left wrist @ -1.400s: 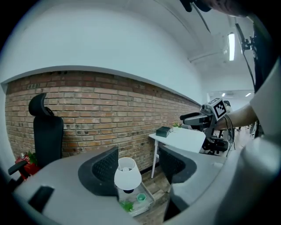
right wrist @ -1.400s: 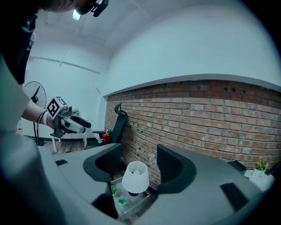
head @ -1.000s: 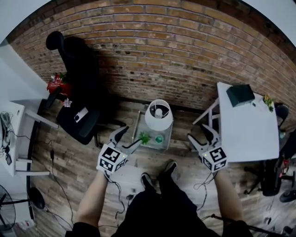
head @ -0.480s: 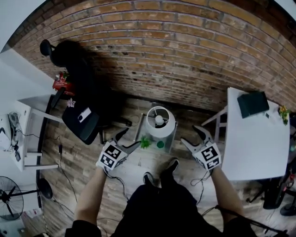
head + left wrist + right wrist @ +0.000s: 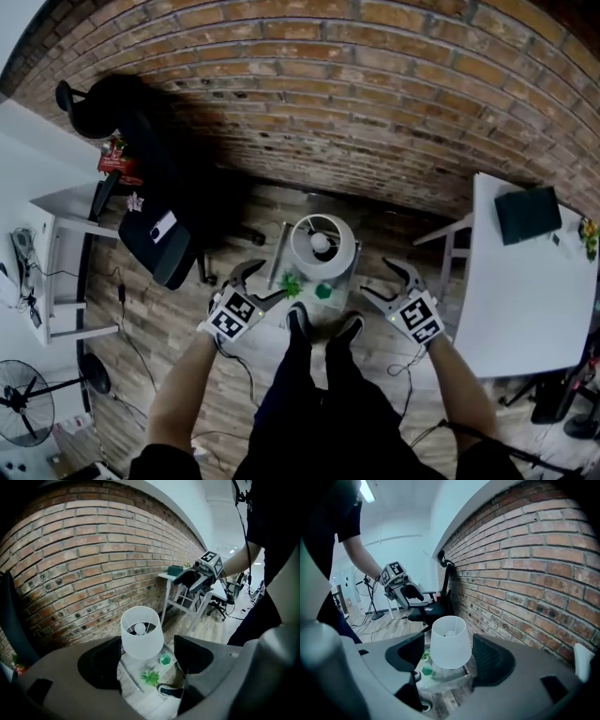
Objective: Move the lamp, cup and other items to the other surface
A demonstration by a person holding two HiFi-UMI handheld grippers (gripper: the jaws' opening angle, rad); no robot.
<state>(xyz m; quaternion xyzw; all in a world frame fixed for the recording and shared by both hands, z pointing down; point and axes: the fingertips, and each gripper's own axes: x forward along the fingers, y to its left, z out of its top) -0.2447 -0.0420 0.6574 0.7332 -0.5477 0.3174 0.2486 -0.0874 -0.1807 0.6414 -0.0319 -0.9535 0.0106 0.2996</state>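
**A:** What's new on the left?

**B:** The left gripper (image 5: 270,278) has come down and in toward the low glass worktop (image 5: 446,680). Its fingers have just been opening and now stand wide, holding nothing. In the left gripper view the lamp (image 5: 321,246) sits in the gap, clear of both fingers.

**A:** Where are the things to move?

**B:** All are on the glass worktop by the brick wall. The lamp is at the far side, the little plant (image 5: 292,284) is near-left of it, and the green cup (image 5: 323,292) is just in front. Nothing touches them.

**A:** And the right?

**B:** The right gripper (image 5: 377,277) mirrors the left. It is lower and closer than a second ago, and its fingers have just widened and are empty. The lampshade is framed between them but not reached.

**A:** Any other difference?

**B:** The person's shoes (image 5: 298,323) now stand at the near edge of the glass worktop; earlier they were further back. The white worktop (image 5: 511,309), well to the right, carries a dark box (image 5: 528,214).

**A:** What does that mean for the task?

**B:** I'd judge this is the approach to a two-handed lift of the lamp. Nothing has been moved across yet.
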